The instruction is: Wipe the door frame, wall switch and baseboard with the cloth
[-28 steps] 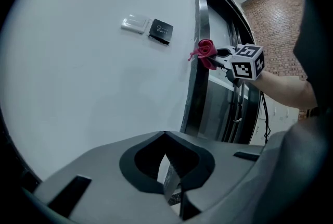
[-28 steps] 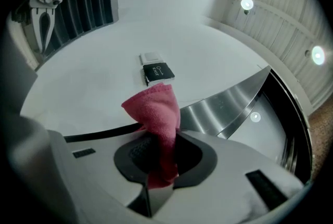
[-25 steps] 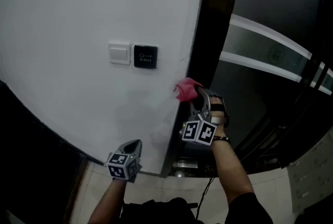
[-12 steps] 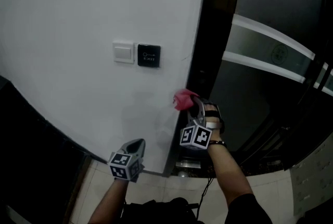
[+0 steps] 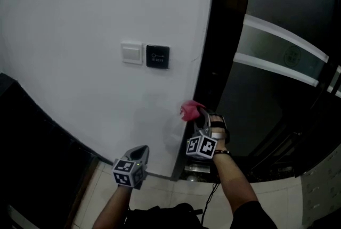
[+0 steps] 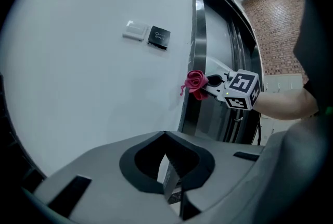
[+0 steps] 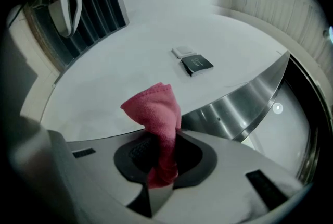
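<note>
Head view
- Right gripper: it is pinching a pink cloth and holding it at the corner where the white wall meets the dark frame.
- Cloth height: it is sitting well below the switch and the black exit button.
- Left gripper: it is pointing up at the wall's lower part, apart from the cloth.

Left gripper view
- Left gripper: its jaws are sitting together, gripping nothing.
- Beyond: the right gripper is pushing the bunched cloth against the frame; the switch and button are showing up and to the left.

Right gripper view
- Right gripper: its jaws are closing on the cloth, which is sticking up in a fold.
- Beyond: the wall is carrying the switch and button; the metal frame is curving along the right.
</note>
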`<action>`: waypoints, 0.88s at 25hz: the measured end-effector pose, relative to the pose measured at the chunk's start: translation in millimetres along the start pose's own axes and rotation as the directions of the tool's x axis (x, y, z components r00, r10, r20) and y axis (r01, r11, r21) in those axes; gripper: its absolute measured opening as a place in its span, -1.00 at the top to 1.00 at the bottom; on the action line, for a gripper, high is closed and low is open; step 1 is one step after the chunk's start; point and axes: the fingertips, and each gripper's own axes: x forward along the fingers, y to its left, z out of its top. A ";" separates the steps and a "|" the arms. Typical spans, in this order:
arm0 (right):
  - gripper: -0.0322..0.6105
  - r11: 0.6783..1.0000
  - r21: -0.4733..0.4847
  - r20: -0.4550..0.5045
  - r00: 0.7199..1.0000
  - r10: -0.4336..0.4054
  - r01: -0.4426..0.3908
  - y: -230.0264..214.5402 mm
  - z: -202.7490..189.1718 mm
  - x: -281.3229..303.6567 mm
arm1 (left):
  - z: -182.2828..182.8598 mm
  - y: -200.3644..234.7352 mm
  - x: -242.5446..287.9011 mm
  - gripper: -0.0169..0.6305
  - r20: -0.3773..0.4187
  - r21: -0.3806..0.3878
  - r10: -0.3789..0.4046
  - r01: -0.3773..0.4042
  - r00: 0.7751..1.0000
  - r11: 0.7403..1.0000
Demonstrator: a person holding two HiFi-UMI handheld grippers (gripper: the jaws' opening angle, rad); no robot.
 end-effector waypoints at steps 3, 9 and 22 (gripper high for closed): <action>0.71 1.000 -0.006 -0.004 1.000 0.029 -0.029 13.9 -6.2 -1.4 | -2.7 1.0 -4.0 0.97 -0.008 0.001 0.009 -0.009 1.000 1.000; 0.71 0.999 0.020 -0.010 0.999 0.051 -0.050 28.6 -12.4 -3.8 | -10.9 1.9 -7.3 0.97 -0.030 0.004 0.022 -0.022 0.999 1.000; 0.71 0.994 0.027 -0.036 0.994 0.103 -0.102 59.5 -25.3 -5.0 | -13.4 3.1 3.0 0.97 -0.030 -0.022 0.011 -0.012 0.999 1.000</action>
